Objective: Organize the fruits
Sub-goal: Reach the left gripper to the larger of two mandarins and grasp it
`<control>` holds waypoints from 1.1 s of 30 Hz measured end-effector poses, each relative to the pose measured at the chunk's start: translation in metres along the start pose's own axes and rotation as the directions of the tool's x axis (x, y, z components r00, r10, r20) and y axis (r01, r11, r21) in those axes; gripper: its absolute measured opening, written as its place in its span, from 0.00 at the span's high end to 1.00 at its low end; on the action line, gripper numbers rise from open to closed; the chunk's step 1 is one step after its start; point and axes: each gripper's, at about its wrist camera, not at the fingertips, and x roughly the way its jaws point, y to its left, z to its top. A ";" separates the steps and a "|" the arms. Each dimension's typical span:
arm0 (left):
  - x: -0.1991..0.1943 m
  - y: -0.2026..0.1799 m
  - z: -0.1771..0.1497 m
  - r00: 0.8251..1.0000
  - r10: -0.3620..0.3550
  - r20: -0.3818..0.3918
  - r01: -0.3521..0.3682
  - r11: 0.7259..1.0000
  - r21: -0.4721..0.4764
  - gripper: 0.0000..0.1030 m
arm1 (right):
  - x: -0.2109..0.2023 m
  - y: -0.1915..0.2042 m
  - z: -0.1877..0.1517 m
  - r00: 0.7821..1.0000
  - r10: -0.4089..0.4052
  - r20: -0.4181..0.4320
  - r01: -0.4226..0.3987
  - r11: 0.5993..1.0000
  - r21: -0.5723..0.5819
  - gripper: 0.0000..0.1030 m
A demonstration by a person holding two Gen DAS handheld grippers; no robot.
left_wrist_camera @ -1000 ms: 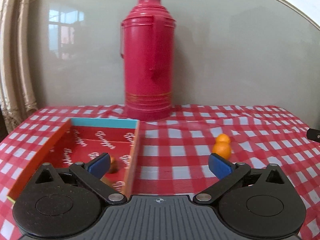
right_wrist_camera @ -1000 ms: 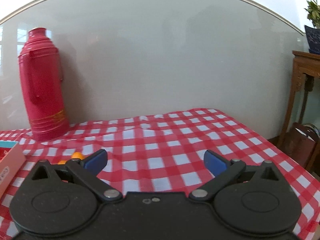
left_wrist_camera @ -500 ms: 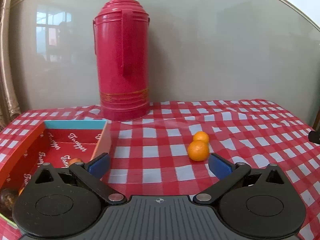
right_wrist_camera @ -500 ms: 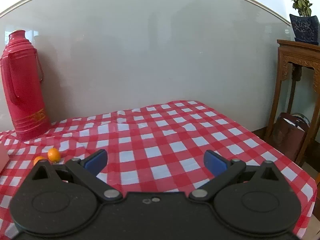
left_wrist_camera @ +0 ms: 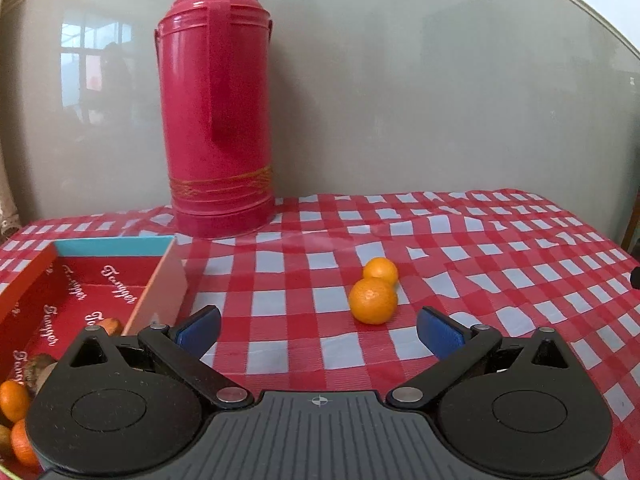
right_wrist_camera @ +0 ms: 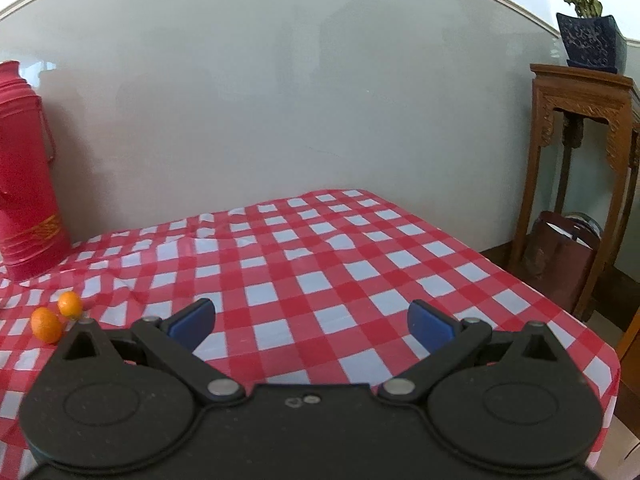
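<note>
Blue pads (left_wrist_camera: 198, 330) of the left gripper (left_wrist_camera: 318, 330) are spread wide, nothing held between them. Just beyond the gap, slightly right of centre, the near orange (left_wrist_camera: 373, 300) is seen on the checked cloth (left_wrist_camera: 500, 264), w/ a smaller far orange (left_wrist_camera: 381, 271) touching it behind. The right gripper (right_wrist_camera: 310, 326) is likewise held apart and empty over bare cloth; both fruits lie well off to its left, near orange (right_wrist_camera: 46, 324) and far orange (right_wrist_camera: 70, 304).

Step in hand, as judged: the near orange is to be picked by the left gripper and carried to the box (left_wrist_camera: 160, 276) at left, where a few fruits (left_wrist_camera: 14, 398) are already kept in the near corner.

To be done well: the gripper should be shifted a little right so the fruit is centred between the pads, then lowered until the widest part is bracketed. Pads are best closed from the left and right sides, not front-back, so the far orange isn't nudged away. A gentle squeeze is advised, as the skin is soft and the round shape may roll or pop out.

Orientation: the near orange is approx. round, so no clear long axis can be told; a pale stem dimple appears to face toward the camera. The pair itself is lined up near-to-far. A red flask (left_wrist_camera: 218, 100) is stood at the far wall, clear of the path.
</note>
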 end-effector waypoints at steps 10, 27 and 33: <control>0.027 -0.025 0.001 1.000 -0.014 0.007 0.014 1.000 0.021 0.00 | 0.014 -0.020 -0.004 0.998 -0.069 0.002 0.069 0.997 0.016 0.05; 0.078 -0.040 0.004 0.998 -0.008 -0.062 0.006 1.000 -0.028 0.15 | 0.040 -0.041 -0.004 0.990 -0.133 -0.037 0.134 0.991 0.017 0.05; 0.086 -0.039 0.004 0.996 -0.006 -0.094 0.001 0.999 -0.050 0.60 | 0.036 -0.021 -0.003 0.998 -0.058 -0.025 0.057 0.998 -0.037 0.05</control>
